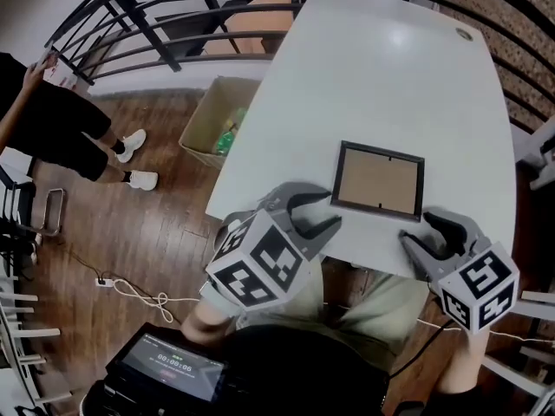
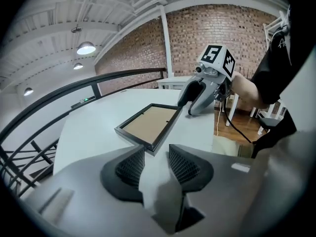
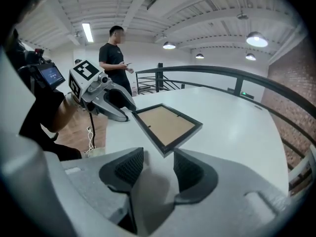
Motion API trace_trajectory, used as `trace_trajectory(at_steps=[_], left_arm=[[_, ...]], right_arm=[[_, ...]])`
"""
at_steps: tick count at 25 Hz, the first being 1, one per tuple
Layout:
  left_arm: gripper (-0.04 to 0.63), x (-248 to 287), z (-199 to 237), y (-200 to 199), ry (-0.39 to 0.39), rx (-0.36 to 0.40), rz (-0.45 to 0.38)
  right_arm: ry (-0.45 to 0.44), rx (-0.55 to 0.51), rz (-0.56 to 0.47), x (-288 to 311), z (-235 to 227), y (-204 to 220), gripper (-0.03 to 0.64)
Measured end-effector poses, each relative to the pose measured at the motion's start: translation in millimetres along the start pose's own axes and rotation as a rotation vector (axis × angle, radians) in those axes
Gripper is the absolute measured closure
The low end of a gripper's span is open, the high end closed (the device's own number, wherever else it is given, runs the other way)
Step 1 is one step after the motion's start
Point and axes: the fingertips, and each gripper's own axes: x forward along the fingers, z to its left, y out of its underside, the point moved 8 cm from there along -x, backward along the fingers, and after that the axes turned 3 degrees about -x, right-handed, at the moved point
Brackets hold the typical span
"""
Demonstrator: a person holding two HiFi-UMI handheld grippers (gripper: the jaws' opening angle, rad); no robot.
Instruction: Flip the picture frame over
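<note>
Fingers (image 2: 131,164) on the left gripper (image 1: 316,215) and right gripper (image 1: 418,228) are spread wide, holding nothing. The picture frame (image 1: 379,180) lies flat near the worktop (image 1: 390,68) edge, so a push from one side could slide it off.

An open cardboard box (image 1: 206,121) sits on the wooden floor (image 1: 130,232).

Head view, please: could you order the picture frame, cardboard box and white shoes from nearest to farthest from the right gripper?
1. picture frame, just ahead of the right gripper.
2. cardboard box, on the floor, left.
3. white shoes, farthest left.
</note>
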Motion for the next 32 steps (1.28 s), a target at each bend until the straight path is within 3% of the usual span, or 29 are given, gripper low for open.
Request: trace_trajectory(at_steps=[10, 17, 23, 32], left_arm=[[0.434, -2, -2, 1, 0.049, -0.025, 0.029], [0.459, 1, 5, 8, 0.018, -0.012, 0.009], [0.465, -2, 10, 9, 0.018, -0.063, -0.077], [0.468, -13, 8, 5, 0.027, -0.102, -0.204]], right_arm=[[-0.011, -0.010, 0.023, -1, 7, 3, 0.440], [-0.005, -0.030, -0.038, 6, 7, 5, 0.445], [-0.001, 0.045, -0.156, 1, 7, 6, 0.445], [0.076, 0.007, -0.222, -11, 15, 1, 0.445]])
